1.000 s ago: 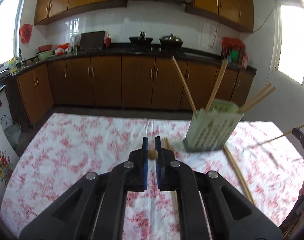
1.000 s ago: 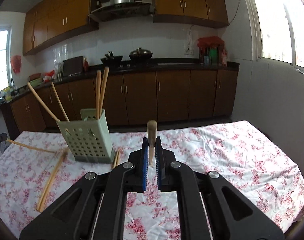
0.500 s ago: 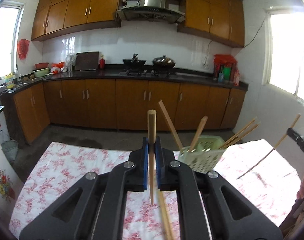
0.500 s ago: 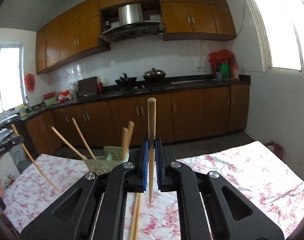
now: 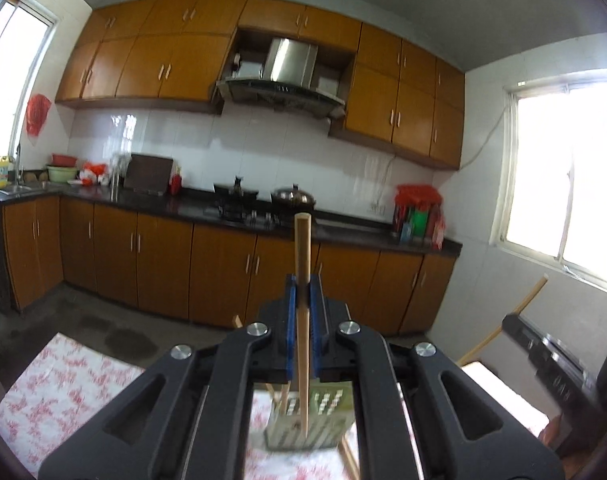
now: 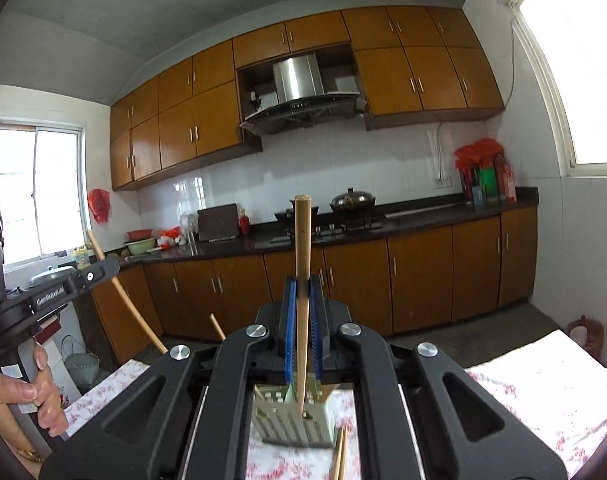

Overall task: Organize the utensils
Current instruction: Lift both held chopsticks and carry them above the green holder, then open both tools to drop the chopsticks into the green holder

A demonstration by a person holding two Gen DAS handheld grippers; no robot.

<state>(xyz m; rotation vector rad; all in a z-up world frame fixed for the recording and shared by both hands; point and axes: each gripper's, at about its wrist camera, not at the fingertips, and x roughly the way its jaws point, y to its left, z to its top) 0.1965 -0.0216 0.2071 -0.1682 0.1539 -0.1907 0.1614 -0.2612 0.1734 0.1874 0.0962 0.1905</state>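
Both grippers, left (image 5: 302, 292) and right (image 6: 302, 292), pinch a stiff, light wooden chopstick (image 5: 302, 320) mid-shaft, upright above the green holder (image 6: 293, 420) on the table, likely slippery if tilted.

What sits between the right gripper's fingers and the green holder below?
Only the chopstick it grips, its tip hanging over the green holder; right wrist view.

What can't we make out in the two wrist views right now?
- Left wrist: green holder blurred, mostly hidden behind left tool; slots unreadable.
- Right wrist: chopstick tip near holder, inserted or not unclear.
- Right wrist: loose chopsticks cut off by bottom edge.
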